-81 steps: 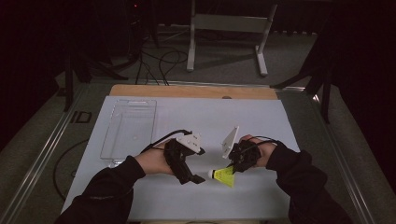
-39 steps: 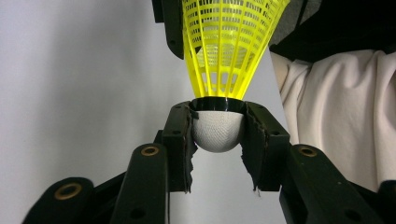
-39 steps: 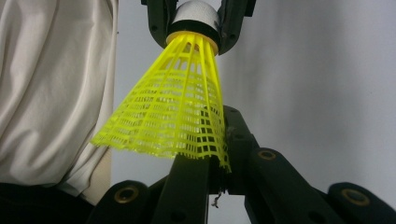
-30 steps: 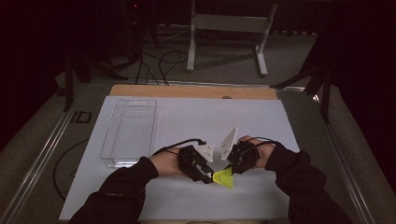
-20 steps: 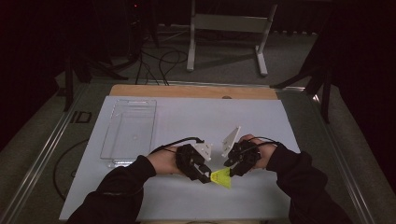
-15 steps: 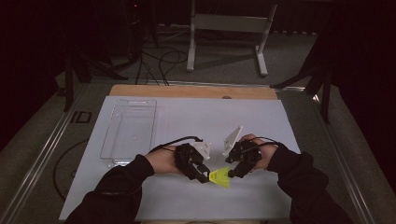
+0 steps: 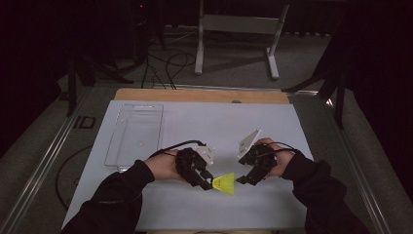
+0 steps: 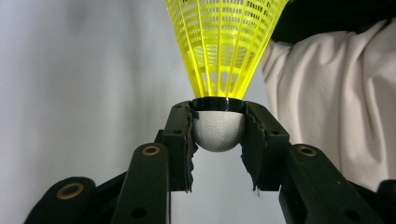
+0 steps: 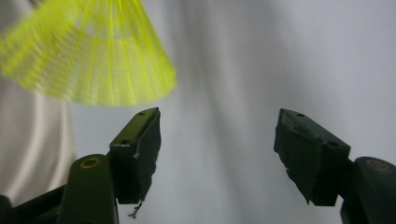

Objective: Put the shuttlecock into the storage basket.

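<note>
A white sheet covers the table in a dark room.

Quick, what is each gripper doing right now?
Left gripper: closed on the white cork of the yellow shuttlecock.
Right gripper: open, its jaws have just been opening; nothing between them.

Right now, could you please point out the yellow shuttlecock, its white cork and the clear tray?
yellow shuttlecock (image 7: 224, 184), high view, on its skirt.
white cork (image 8: 217, 132), left gripper view, on its rounded end.
clear tray (image 7: 120, 137), high view, on its left wall.
</note>
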Demonstrator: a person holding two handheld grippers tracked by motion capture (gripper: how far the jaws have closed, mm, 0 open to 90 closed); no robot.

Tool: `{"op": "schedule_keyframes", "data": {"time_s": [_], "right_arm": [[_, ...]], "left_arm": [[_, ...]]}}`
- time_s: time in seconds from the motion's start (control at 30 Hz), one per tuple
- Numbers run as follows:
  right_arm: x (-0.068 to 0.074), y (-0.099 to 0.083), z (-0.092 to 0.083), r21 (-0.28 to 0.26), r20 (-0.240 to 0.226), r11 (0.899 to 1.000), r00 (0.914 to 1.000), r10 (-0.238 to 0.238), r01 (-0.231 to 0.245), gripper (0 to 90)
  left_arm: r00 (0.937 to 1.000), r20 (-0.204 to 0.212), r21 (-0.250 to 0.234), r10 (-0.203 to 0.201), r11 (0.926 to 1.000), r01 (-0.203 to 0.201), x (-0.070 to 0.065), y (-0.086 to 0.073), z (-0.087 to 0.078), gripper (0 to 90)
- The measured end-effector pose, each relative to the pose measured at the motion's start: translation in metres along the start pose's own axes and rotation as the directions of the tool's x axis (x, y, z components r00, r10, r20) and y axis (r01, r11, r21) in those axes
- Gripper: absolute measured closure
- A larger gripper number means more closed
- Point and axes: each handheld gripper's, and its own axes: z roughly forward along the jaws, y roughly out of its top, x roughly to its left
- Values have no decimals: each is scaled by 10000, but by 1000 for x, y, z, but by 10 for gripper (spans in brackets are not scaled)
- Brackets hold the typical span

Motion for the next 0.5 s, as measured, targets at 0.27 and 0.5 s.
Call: {"op": "schedule_keyframes", "data": {"time_s": [0.27,0.5], "right_arm": [[-4,-10,-7,-766,-178,9957,9985,514,-526,137],[-3,-18,-14,-1543,-419,9860,9975,577,-635,111]], "left_arm": [[9992,-285,-87,-287,9996,285,0,-8,-17,656],[9971,-510,-244,-561,9982,549,0,-13,-33,657]]}}
